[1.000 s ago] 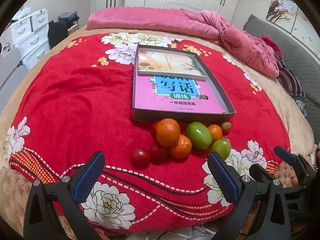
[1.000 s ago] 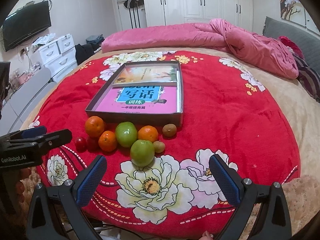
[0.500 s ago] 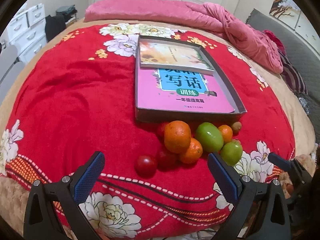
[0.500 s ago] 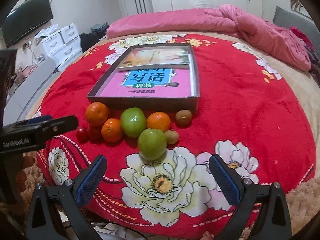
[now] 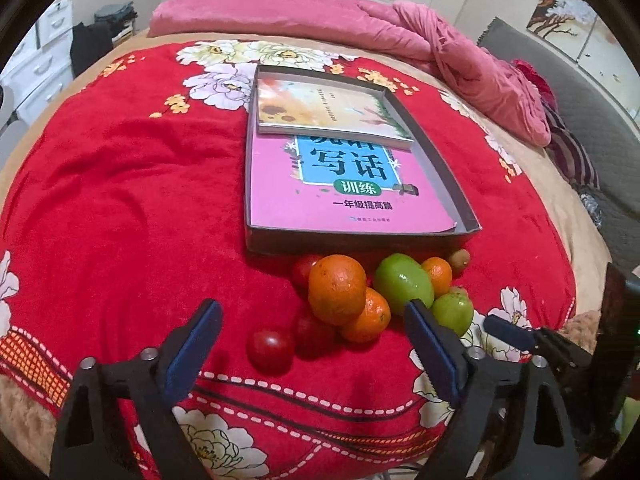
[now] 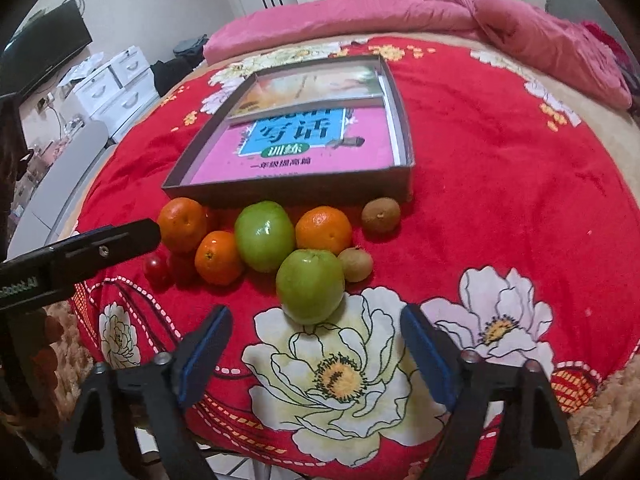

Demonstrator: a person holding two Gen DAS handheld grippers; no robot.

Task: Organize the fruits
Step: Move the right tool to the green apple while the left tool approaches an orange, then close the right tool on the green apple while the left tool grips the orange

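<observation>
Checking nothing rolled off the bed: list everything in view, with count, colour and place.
Oranges: three, orange, in front of the box.
Green fruits: two, green, among the oranges.
Small red fruits: three, red, at the cluster's left end.
Small brown fruits: two, brown, at its right end.
Box: one, grey, mid-blanket.
Books: two, pink under yellowish, inside the box.
Blanket: one, red floral, over the bed.
Quilt: one, pink, far side.
Left gripper: blue pads, open, jaws just been closing, nothing between.
Right gripper: likewise.
</observation>
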